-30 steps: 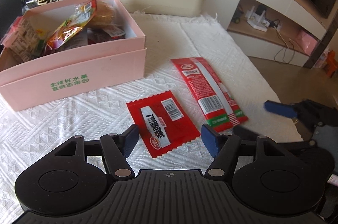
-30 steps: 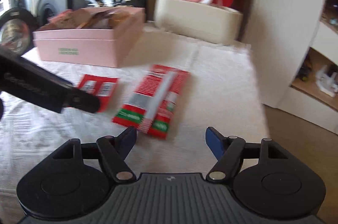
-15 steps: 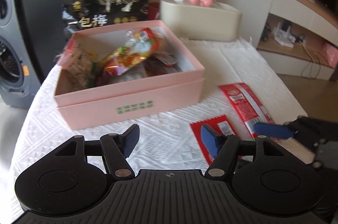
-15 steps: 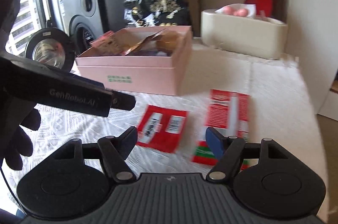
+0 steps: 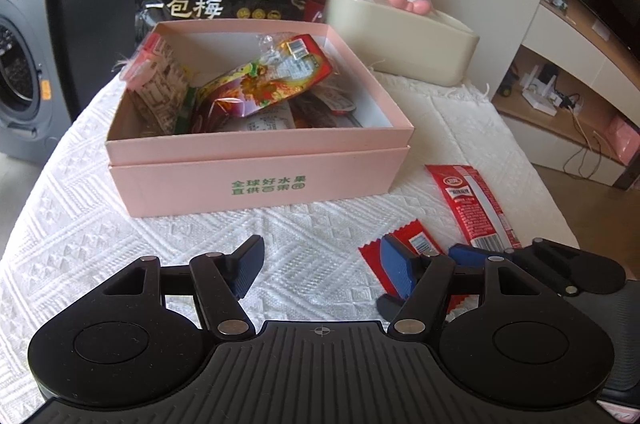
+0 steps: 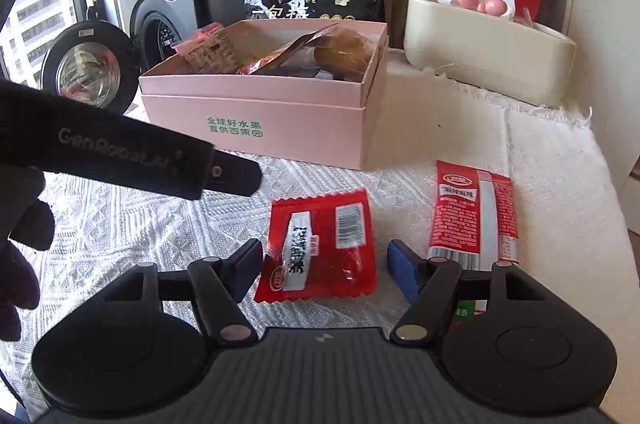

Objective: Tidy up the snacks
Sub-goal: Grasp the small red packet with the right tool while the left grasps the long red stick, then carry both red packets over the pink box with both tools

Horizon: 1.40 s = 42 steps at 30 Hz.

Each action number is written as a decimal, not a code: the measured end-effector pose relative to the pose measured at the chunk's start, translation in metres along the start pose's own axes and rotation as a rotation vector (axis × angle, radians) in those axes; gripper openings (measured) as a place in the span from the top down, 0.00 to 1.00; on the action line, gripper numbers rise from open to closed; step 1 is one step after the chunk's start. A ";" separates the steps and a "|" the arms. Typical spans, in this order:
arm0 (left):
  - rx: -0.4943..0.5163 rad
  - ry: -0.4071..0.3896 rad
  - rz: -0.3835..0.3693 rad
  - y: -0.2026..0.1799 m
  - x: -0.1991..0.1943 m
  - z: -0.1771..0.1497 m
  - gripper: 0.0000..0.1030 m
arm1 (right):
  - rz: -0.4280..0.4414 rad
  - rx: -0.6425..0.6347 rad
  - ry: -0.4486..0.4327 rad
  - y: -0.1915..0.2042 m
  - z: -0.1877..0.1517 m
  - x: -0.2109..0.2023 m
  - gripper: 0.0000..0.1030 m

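Lying lengthwise twd pink box (image 6: 256, 111): long red packet (image 6: 474, 212).

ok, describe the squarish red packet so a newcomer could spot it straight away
Start at the pink box on the white cloth. In front of it lie two red packets; the one meant is the squarish packet, nearer the right gripper. Unlike the long packet beside it, it is short, with zigzag ends and a barcode.

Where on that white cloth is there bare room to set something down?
Bare cloth lies left of the pink box, and between the box and the cream tissue holder. It is crowded by the two red packets.
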<state>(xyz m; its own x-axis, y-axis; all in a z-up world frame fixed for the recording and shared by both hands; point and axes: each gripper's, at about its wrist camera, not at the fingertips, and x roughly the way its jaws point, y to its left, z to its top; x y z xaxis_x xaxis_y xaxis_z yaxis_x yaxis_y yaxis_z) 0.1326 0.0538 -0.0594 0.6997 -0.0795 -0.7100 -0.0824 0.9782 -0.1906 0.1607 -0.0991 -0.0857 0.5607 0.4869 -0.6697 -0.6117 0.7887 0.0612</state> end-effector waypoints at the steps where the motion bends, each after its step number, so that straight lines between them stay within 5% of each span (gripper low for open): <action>1: 0.005 0.000 0.000 -0.001 -0.001 0.000 0.32 | 0.000 -0.006 -0.002 0.002 0.000 0.000 0.36; 3: 0.009 0.001 0.000 -0.003 -0.001 0.001 0.32 | 0.004 -0.013 -0.014 0.002 0.001 -0.004 0.43; 5: 0.004 0.001 -0.003 -0.003 -0.001 0.003 0.32 | 0.005 -0.013 -0.049 -0.004 0.002 -0.016 0.60; 10: 0.026 0.039 -0.102 -0.027 0.010 0.008 0.32 | -0.146 0.087 -0.130 -0.055 0.002 -0.048 0.60; 15: 0.075 0.063 -0.212 -0.076 0.041 0.020 0.32 | -0.298 0.261 -0.102 -0.120 -0.017 -0.059 0.60; 26: 0.332 0.078 -0.100 -0.149 0.095 0.018 0.31 | -0.334 0.353 -0.088 -0.135 -0.050 -0.057 0.43; 42: 0.348 0.126 -0.148 -0.069 0.011 -0.034 0.37 | -0.346 0.332 -0.079 -0.130 -0.049 -0.055 0.42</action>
<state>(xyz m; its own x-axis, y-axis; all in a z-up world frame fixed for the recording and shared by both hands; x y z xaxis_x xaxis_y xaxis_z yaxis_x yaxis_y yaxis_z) 0.1224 -0.0209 -0.0770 0.5918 -0.2259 -0.7738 0.2728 0.9594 -0.0714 0.1822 -0.2472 -0.0931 0.7487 0.1915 -0.6347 -0.1777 0.9803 0.0861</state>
